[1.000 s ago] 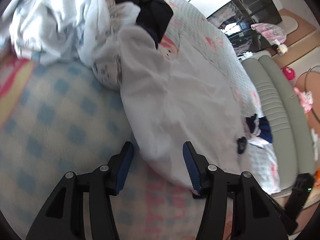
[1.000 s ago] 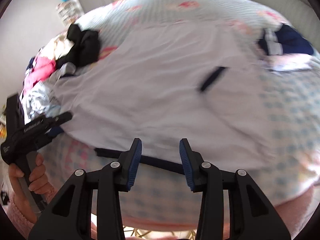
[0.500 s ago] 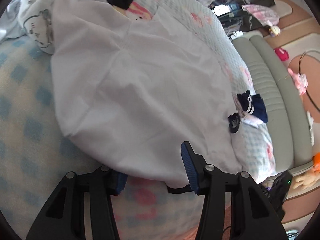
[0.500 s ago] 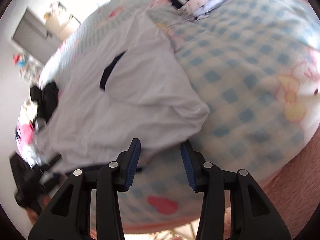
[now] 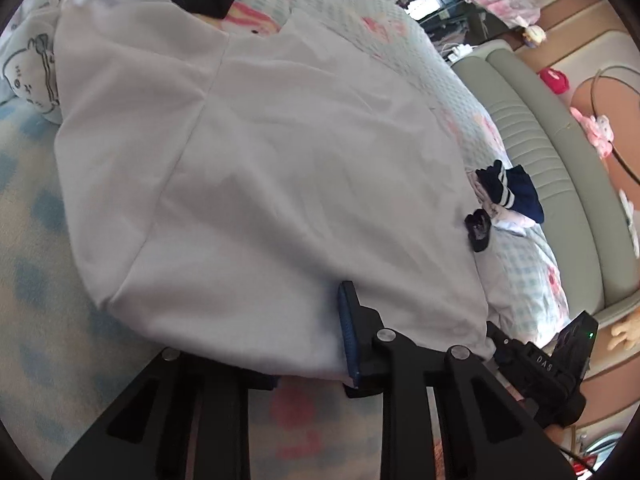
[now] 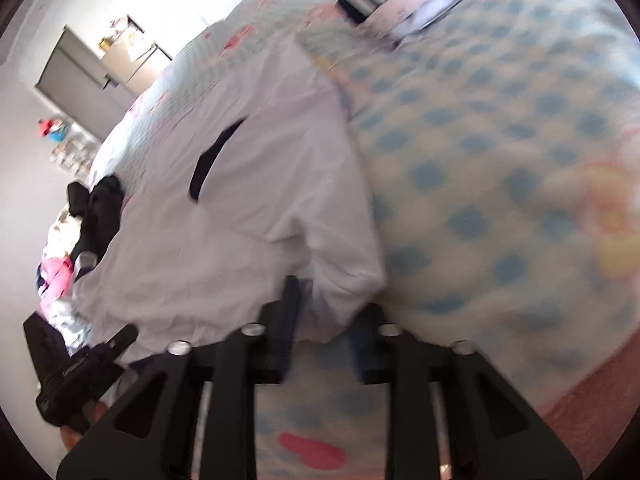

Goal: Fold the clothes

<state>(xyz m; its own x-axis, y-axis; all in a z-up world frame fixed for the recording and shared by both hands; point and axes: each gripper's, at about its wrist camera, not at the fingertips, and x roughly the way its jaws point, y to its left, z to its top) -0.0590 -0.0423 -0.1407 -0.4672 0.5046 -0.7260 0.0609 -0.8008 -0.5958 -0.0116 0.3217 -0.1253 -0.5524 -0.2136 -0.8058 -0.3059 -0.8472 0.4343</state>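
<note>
A white garment (image 5: 280, 168) lies spread over the bed, a dark strip (image 6: 212, 160) showing on it in the right wrist view. My left gripper (image 5: 304, 332) is open at the garment's near hem. The cloth drapes over its left finger and hides it, while the blue-padded right finger (image 5: 349, 332) shows beside the hem. My right gripper (image 6: 326, 316) is open around the garment's near right corner (image 6: 348, 280), which sits between the two fingers. Each gripper appears in the other's view: right gripper (image 5: 548, 364), left gripper (image 6: 80, 372).
The bed has a blue-checked blanket (image 6: 500, 184) with pink hearts. A heap of clothes, black (image 6: 96, 208) and pink, lies at the far left. A navy striped item (image 5: 516, 192) rests near the grey padded bed edge (image 5: 552, 152). Cabinets stand beyond.
Both grippers have moved in toward the white garment. The left one has slid under its near hem, and the right one has closed in on the right corner. The right view is blurred.
</note>
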